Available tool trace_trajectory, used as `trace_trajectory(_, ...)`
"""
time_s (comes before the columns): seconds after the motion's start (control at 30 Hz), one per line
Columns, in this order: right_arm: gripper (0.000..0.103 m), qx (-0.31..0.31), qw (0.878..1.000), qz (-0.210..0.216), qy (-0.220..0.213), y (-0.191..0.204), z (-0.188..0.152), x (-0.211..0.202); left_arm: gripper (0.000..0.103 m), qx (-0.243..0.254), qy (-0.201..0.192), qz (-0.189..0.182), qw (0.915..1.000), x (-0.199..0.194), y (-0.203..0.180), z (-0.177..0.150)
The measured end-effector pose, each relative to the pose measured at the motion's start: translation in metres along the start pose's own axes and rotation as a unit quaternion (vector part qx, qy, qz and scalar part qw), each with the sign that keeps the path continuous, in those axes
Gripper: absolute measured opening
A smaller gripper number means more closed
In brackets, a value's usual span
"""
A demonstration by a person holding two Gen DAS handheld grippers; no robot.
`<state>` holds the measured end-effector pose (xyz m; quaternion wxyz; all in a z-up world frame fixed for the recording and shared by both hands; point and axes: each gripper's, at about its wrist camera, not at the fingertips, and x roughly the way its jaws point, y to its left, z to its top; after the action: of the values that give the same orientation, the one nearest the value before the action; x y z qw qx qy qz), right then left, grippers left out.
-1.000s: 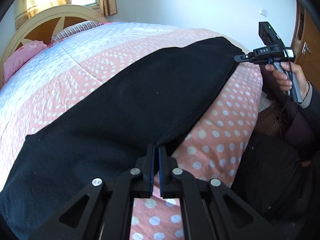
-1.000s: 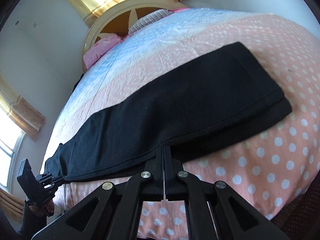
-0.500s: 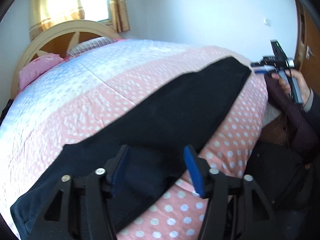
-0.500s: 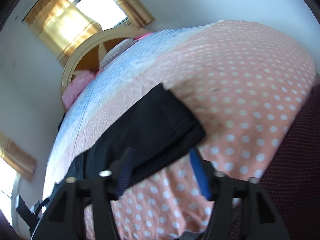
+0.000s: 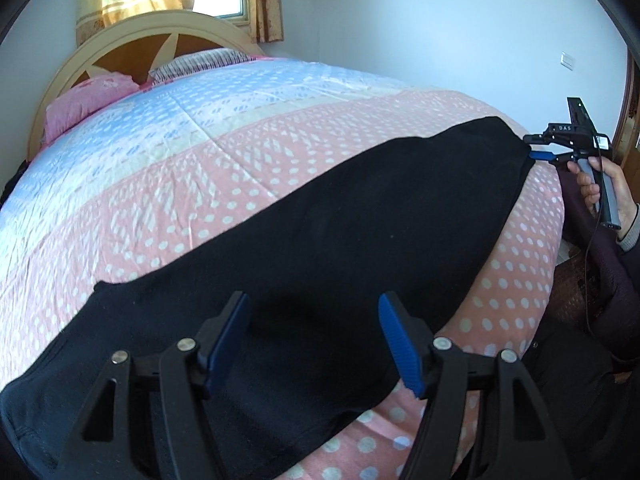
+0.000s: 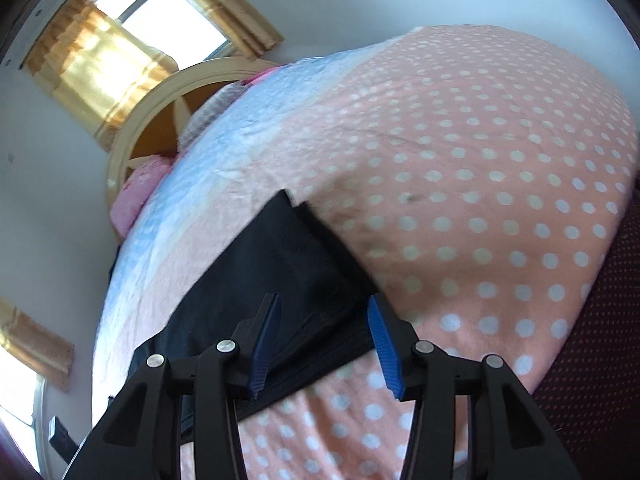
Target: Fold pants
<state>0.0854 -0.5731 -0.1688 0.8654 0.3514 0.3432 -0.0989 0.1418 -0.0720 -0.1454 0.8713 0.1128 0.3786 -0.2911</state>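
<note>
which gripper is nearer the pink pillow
Left. The left hand-held gripper sits over the pants on the pillow's side; the right hand-held gripper is at the pants' far end.

My left gripper [image 5: 314,340] is matt black plastic with ribbed blue pads [image 5: 400,348], pants [image 5: 320,240] matt black soft cloth, quilt [image 5: 200,152] dotted cloth, headboard [image 5: 120,40] glossy wood.

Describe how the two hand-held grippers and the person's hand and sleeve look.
The left hand-held gripper has a black angular frame, silver rivets and ribbed blue finger pads. The right hand-held gripper matches; the left view shows white "DAS" lettering, a grey handle and thin black cable. Bare hand, dark maroon sleeve, grey cuff.
</note>
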Motion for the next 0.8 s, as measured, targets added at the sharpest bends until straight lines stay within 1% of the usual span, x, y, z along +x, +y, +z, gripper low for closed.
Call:
trace_trajectory(0.1,0.044,0.007,1.0,-0.004,-0.002,-0.006,0.002,0.002,0.069,-0.016,0.004,-0.007,0.9998,0.004,0.005,-0.005)
trace_trajectory(0.17,0.035,0.006,1.0,-0.003,-0.003,-0.007,0.002,0.001,0.069,-0.022,0.007,-0.009,0.9997,0.007,0.006,-0.007)
trace_trajectory(0.2,0.026,0.004,1.0,0.003,-0.002,-0.006,0.002,0.002,0.07,-0.02,0.007,-0.007,0.9997,0.008,0.005,-0.008)
trace_trajectory(0.27,0.02,0.0,1.0,0.013,0.0,-0.005,0.004,0.005,0.071,-0.016,0.007,-0.005,0.9998,0.008,0.003,-0.008)
trace_trajectory(0.3,0.011,-0.008,1.0,0.014,0.0,-0.002,0.005,0.006,0.071,-0.015,0.008,-0.005,0.9998,0.008,0.003,-0.008)
trace_trajectory(0.33,0.007,-0.012,1.0,0.018,0.0,0.0,0.004,0.006,0.071,-0.015,0.008,-0.006,0.9998,0.008,0.003,-0.008)
trace_trajectory(0.43,0.006,-0.027,0.999,0.03,-0.016,0.01,0.004,-0.004,0.071,-0.017,0.007,-0.01,0.9998,0.008,0.005,-0.008)
trace_trajectory(0.5,0.006,-0.04,0.998,0.033,-0.035,0.016,0.004,-0.02,0.071,-0.019,0.006,-0.012,0.9997,0.007,0.006,-0.008)
trace_trajectory(0.6,0.006,-0.046,0.998,0.014,-0.048,0.016,0.003,-0.034,0.071,-0.022,0.004,-0.016,0.9996,0.007,0.007,-0.009)
trace_trajectory(0.7,0.006,-0.037,0.999,-0.004,-0.03,0.004,0.001,-0.022,0.071,-0.021,0.004,-0.017,0.9996,0.009,0.007,-0.009)
trace_trajectory(0.8,0.006,-0.028,1.0,-0.008,0.001,-0.008,-0.004,0.001,0.073,-0.017,0.005,-0.016,0.9997,0.009,0.006,-0.009)
